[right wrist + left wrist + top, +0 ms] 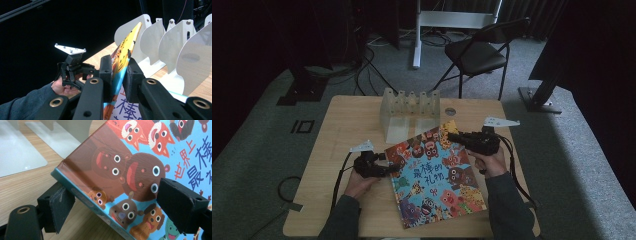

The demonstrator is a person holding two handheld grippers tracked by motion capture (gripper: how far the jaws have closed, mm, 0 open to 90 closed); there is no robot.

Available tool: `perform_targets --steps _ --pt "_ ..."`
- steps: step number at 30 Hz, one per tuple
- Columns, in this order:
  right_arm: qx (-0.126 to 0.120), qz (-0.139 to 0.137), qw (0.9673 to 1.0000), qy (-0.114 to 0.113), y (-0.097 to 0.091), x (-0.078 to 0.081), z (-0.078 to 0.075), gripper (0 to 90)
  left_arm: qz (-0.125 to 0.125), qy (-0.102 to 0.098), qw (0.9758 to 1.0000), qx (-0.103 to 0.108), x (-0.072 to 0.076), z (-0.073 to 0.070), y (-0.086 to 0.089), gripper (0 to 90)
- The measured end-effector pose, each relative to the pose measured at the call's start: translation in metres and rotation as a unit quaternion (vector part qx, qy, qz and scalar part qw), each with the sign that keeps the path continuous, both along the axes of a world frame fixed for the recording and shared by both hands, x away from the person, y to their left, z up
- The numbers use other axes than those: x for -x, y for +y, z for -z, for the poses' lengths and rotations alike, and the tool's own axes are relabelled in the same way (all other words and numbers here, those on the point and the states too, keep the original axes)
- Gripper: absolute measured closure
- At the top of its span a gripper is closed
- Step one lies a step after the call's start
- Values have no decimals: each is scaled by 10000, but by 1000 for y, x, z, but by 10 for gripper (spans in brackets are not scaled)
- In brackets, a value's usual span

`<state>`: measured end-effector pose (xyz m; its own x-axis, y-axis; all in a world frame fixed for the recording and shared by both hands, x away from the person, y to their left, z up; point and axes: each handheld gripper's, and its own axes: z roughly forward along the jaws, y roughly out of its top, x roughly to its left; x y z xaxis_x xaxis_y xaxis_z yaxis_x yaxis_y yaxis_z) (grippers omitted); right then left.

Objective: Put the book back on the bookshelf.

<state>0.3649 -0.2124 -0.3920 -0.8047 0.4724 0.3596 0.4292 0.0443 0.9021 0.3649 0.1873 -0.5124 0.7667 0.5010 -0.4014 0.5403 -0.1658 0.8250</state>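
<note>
A colourful picture book (437, 175) with cartoon animals and blue characters on its cover lies slanted across the wooden table (347, 120). My right gripper (452, 136) is shut on its far right edge, and in the right gripper view the pads (106, 68) clamp the book (125, 47) edge-on. My left gripper (389, 167) is at the book's left spine edge. In the left gripper view its jaws (113, 192) stand wide apart around the spine corner of the book (140, 162), which is raised a little off the wood. The pads (61, 206) do not press on it.
A white book rack (409, 105) with several upright dividers (175, 42) stands at the table's far middle, just behind the book. A small round disc (450, 111) lies to its right. A black folding chair (482, 50) stands beyond the table. My left gripper (75, 67) appears farther off in the right gripper view.
</note>
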Motion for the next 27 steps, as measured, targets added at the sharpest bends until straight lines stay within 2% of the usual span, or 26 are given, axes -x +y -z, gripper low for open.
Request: perform_targets --steps 5,7,11,14,17,24,25,26,27 --pt "-57 -41 10000 11 0 0 -1 793 149 126 9998 93 -6 0 0 152" --pt "-57 -55 10000 21 1 -1 -1 793 213 266 9991 237 -8 1 -1 159" --pt "-42 -150 9999 11 -1 -3 -1 783 348 393 9984 227 -10 -2 2 213" --pt "-3 -154 9999 -20 -3 -2 -1 779 382 391 9983 209 -11 -3 2 248" --pt "133 -188 9997 -81 -6 -2 -1 768 386 399 9980 302 -11 -6 5 296" --pt "343 -405 9985 -115 -14 -3 -2 748 460 368 9980 207 -11 -16 5 365" --pt "575 -410 9973 -203 -15 -1 -4 721 484 353 9980 217 -11 -17 6 376" --pt "575 -410 9973 -203 -15 -1 -4 721 484 353 9980 217 -11 -17 6 387" --pt "775 -376 9960 -253 -15 1 -5 702 498 344 9979 213 -10 -19 7 398"
